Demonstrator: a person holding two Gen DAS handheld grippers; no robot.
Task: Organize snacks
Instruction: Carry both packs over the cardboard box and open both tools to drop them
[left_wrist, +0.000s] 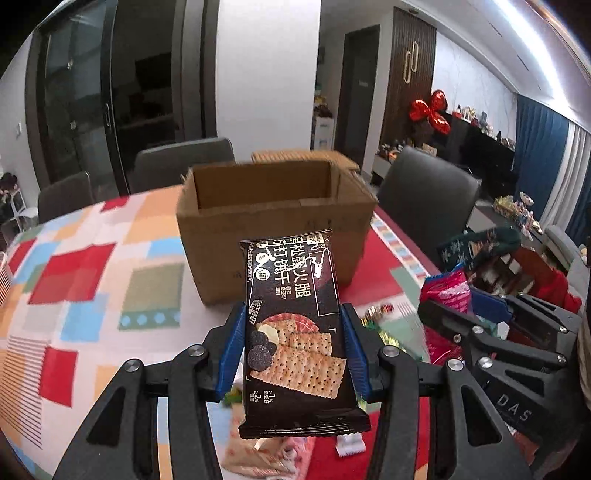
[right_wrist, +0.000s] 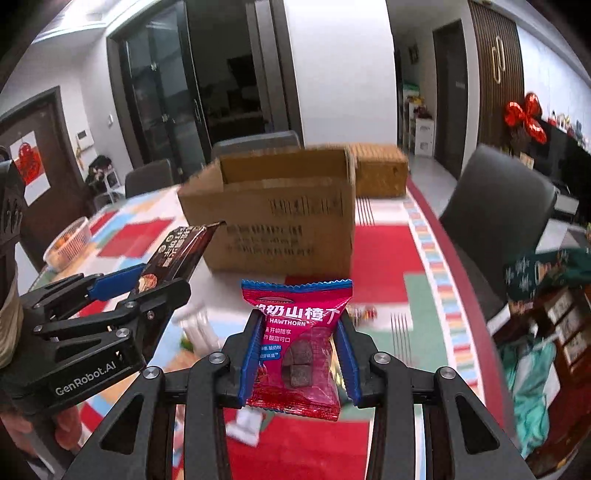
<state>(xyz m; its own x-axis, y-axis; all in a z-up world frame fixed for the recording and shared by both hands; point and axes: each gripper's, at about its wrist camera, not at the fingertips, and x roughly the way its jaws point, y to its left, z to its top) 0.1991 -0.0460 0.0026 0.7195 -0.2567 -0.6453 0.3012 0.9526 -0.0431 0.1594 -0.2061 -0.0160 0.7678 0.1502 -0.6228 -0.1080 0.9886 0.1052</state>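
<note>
My left gripper (left_wrist: 294, 321) is shut on a black cracker packet (left_wrist: 293, 332) and holds it upright above the table, just in front of an open cardboard box (left_wrist: 273, 229). My right gripper (right_wrist: 300, 328) is shut on a red hawthorn candy packet (right_wrist: 299, 347), also above the table in front of the same box (right_wrist: 280, 225). In the right wrist view the left gripper (right_wrist: 155, 277) with the cracker packet (right_wrist: 181, 251) is at the left. In the left wrist view the right gripper (left_wrist: 476, 306) with the red packet (left_wrist: 447, 295) is at the right.
The table has a colourful patchwork cloth (left_wrist: 88, 280). Loose small snacks (left_wrist: 376, 314) lie on it below the grippers. A second, closed woven box (right_wrist: 380, 173) stands behind the open one. A white basket (right_wrist: 68, 242) sits far left. Dark chairs (left_wrist: 428, 199) surround the table.
</note>
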